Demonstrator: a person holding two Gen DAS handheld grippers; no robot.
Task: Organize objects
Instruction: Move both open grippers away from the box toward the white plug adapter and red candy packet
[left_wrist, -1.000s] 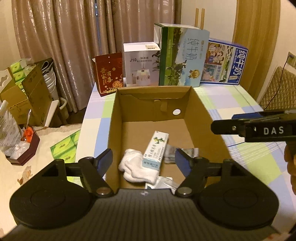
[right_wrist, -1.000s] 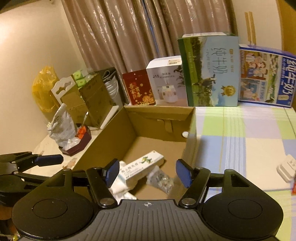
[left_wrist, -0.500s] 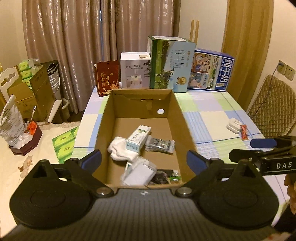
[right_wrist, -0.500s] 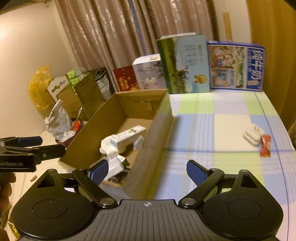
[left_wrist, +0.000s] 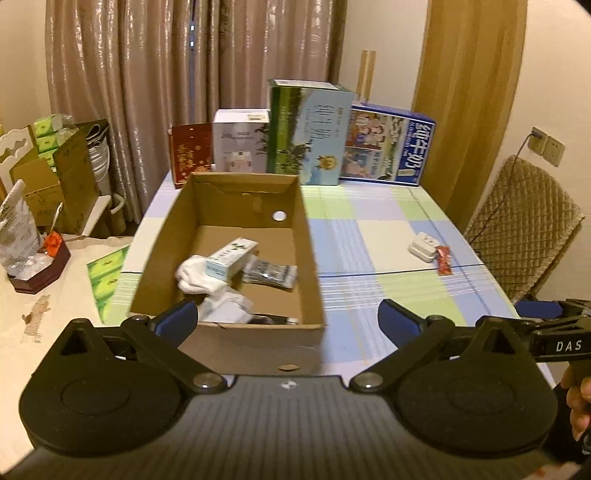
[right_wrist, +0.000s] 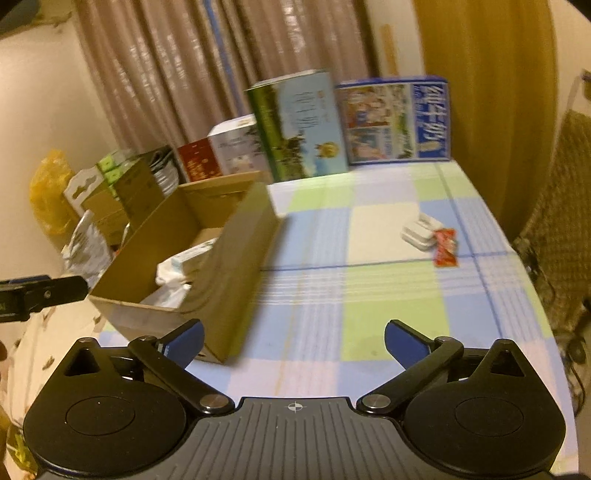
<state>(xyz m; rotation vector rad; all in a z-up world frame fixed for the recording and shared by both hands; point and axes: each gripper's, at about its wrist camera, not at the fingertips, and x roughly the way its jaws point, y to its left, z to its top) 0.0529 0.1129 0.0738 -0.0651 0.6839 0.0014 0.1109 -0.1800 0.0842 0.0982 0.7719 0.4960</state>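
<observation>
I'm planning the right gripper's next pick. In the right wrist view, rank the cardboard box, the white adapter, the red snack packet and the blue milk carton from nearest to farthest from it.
1. Cardboard box, left, its near corner by the right gripper.
2. Red snack packet and white adapter, mid-table on the right, side by side; too close to call.
3. Blue milk carton, standing at the table's far edge.

Matt brown cardboard box (left_wrist: 312, 258) on a smooth checked tablecloth (left_wrist: 384, 236).

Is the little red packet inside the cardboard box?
No, the red packet lies on the checked tablecloth beside a white plug, outside the cardboard box.
</observation>
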